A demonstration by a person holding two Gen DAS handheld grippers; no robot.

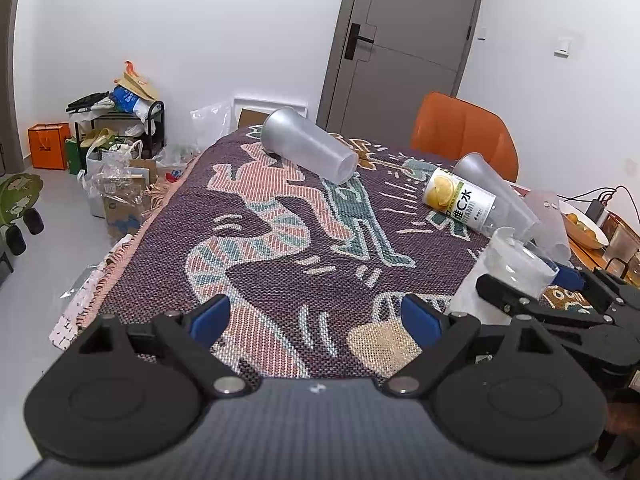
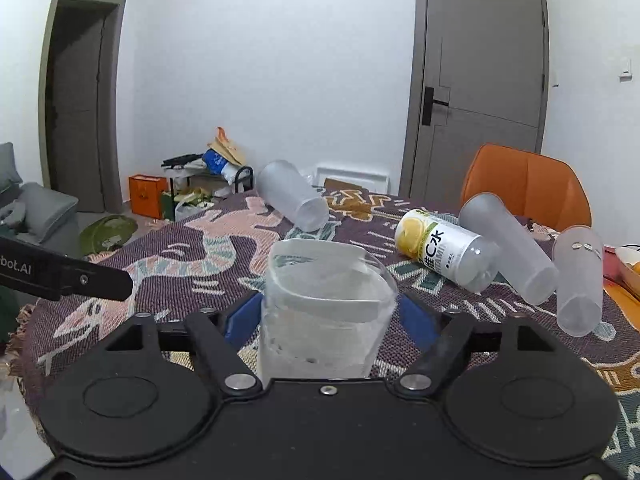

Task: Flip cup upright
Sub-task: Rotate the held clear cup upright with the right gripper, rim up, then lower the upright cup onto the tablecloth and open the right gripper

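Right gripper: jaws closed narrow on one clear plastic cup, blue pads pressing its sides so that the thin wall is squashed out of round. The cup's open rim faces up and away from the jaws; whether its base touches the cloth cannot be told. In the left wrist view the same cup sits between the right gripper's black fingers, off to the right of the left jaws.

Left gripper: jaws spread wide, holding nothing, blue pads over bare cloth.

Ahead of the right jaws, four further containers are counted:
- One frosted, tapered tumbler, lying on its side, far and slightly left.
- One clear bottle with a white and yellow lemon label, lying on its side, ahead to the right.
- One frosted tumbler, lying just beside the bottle, further right.
- One frosted tumbler, rightmost, tilted with its mouth toward the camera.

All rest on a woven tablecloth, coarse-textured, purple with pink, teal and cream figures, fringed at its edge.

Beyond the table stands one orange chair, smooth-backed.
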